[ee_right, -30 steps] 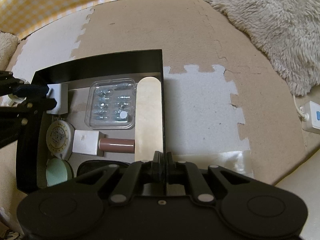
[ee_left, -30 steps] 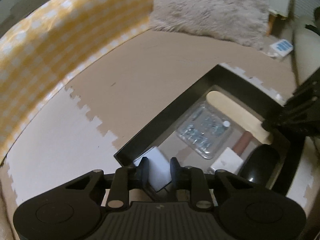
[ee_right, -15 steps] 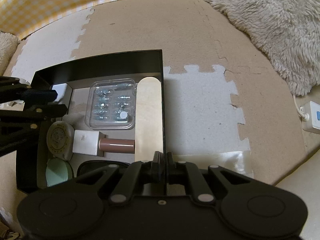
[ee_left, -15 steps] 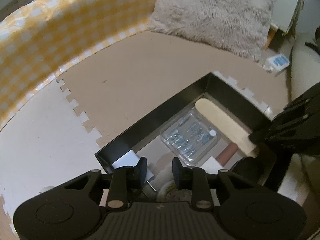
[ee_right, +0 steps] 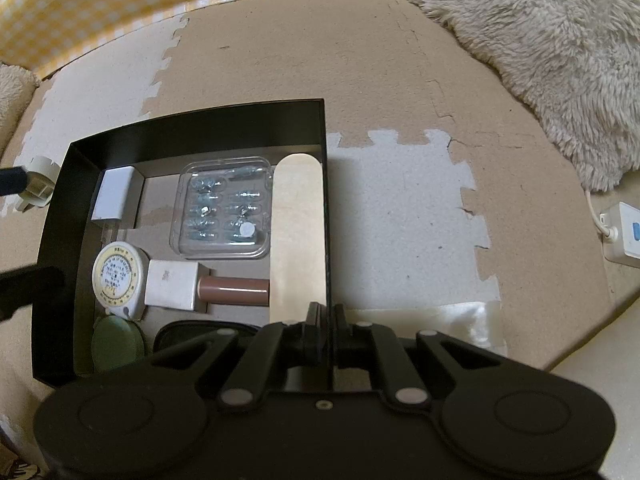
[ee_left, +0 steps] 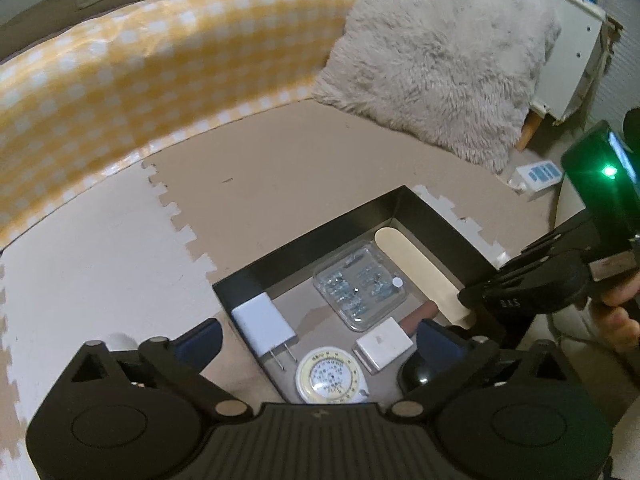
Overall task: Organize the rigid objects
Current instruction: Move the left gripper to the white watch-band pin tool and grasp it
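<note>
The white charger lies in the black tray's near-left corner, prongs toward me, straight ahead of my left gripper, whose jaws have just been opening and now stand spread and empty, where earlier they pinched it. My right gripper clamps the tray wall.

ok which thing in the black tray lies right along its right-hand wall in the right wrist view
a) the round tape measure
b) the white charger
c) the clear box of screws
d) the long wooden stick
d: in the right wrist view the long wooden stick runs flat beside the right wall of the black tray, while the charger and tape measure sit near the left wall.
</note>
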`<state>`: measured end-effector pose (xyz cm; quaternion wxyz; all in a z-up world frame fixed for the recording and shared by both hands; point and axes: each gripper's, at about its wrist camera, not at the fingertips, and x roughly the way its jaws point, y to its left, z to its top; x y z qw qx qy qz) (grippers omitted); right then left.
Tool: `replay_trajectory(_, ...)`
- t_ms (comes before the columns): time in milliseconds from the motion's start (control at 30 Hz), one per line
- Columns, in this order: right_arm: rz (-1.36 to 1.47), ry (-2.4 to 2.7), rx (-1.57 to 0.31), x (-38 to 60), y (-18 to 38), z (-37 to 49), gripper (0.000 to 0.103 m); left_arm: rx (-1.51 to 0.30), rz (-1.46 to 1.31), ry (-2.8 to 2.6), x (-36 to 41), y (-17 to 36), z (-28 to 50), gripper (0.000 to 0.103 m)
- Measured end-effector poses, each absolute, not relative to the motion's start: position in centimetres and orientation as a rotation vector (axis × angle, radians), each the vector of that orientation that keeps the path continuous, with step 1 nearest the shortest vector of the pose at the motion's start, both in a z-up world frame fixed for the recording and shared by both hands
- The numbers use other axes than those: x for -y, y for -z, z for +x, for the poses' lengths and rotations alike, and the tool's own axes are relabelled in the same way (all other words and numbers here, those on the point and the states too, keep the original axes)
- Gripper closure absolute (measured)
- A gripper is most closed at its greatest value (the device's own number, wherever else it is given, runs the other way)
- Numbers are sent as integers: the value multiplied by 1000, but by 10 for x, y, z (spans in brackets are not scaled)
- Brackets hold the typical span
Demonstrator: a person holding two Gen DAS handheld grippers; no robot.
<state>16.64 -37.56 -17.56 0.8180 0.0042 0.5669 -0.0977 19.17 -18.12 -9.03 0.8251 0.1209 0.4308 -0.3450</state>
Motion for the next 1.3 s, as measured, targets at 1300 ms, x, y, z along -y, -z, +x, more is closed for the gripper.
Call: replay_trajectory(1300,8,209,-1209,376,176,166,96,-932,-149,233,39,128,246,0)
